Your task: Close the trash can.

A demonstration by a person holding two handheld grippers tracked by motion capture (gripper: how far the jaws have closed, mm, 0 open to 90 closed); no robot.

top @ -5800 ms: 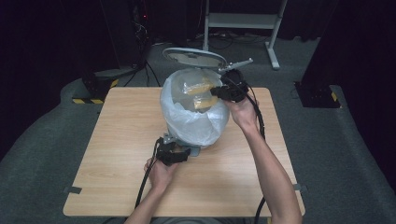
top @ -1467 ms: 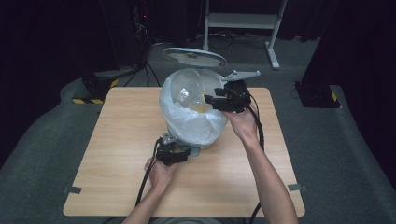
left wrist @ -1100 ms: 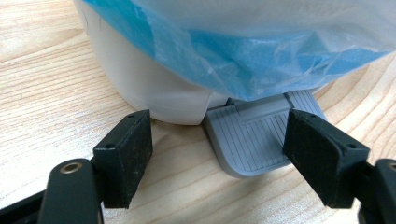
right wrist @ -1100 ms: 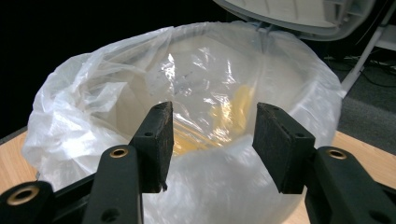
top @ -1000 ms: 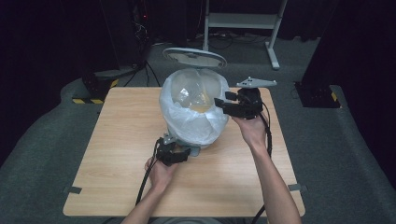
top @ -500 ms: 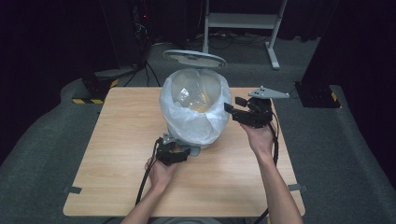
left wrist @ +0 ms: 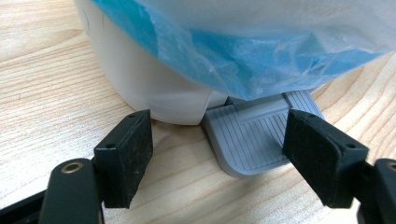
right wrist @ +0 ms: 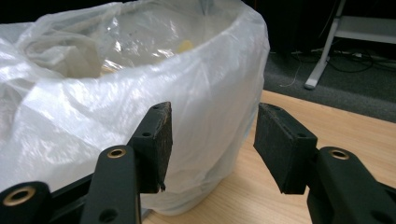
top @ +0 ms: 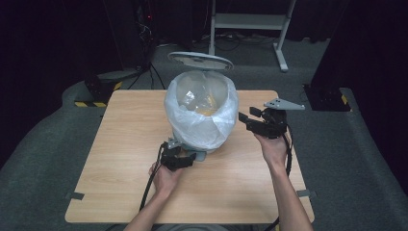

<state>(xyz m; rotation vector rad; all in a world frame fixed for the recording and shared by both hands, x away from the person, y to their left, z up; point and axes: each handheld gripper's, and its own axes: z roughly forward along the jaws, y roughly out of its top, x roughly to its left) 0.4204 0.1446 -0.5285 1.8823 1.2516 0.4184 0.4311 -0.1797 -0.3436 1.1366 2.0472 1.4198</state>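
Yellow scraps (top: 208, 111) inside bag-lined bin (top: 202, 118)

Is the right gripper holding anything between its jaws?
No. In the right gripper view the right gripper is open, its jaws standing apart with only air between them, in front of the white bag lining the pedal bin.

Both grippers, left gripper (top: 179, 159) and right gripper (top: 255, 121), hold their fingers apart.

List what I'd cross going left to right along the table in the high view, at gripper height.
Bare table → left gripper at the bin's pedal → lined pedal bin → right gripper, jaws open beside the liner → table's right edge.
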